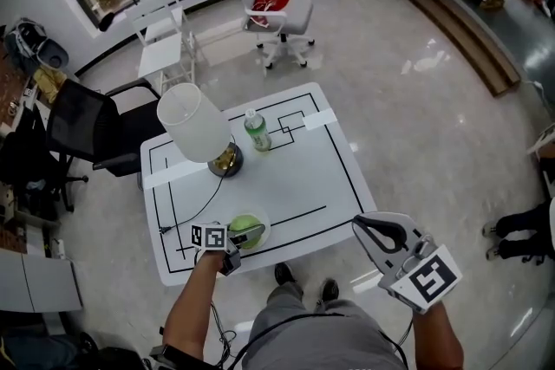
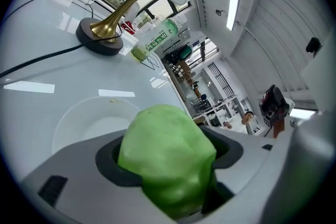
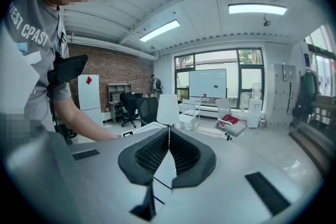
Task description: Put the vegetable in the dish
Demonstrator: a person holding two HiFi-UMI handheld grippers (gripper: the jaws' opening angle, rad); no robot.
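A green leafy vegetable (image 1: 248,233) is held by my left gripper (image 1: 243,236), which is shut on it just over the white dish (image 1: 263,221) at the table's near edge. In the left gripper view the vegetable (image 2: 167,157) fills the gap between the jaws, and the dish (image 2: 79,115) lies directly below and ahead. My right gripper (image 1: 359,223) hangs off the table's near right corner, shut with nothing in it. In the right gripper view its ribbed pads (image 3: 181,152) are pressed together.
A lamp with a white shade (image 1: 194,122) and brass base (image 2: 100,39) stands at the white table's (image 1: 303,178) middle left, its cord running toward the front. A green-labelled bottle (image 1: 257,131) stands behind it. Chairs surround the far side; the person's feet (image 1: 303,282) are at the near edge.
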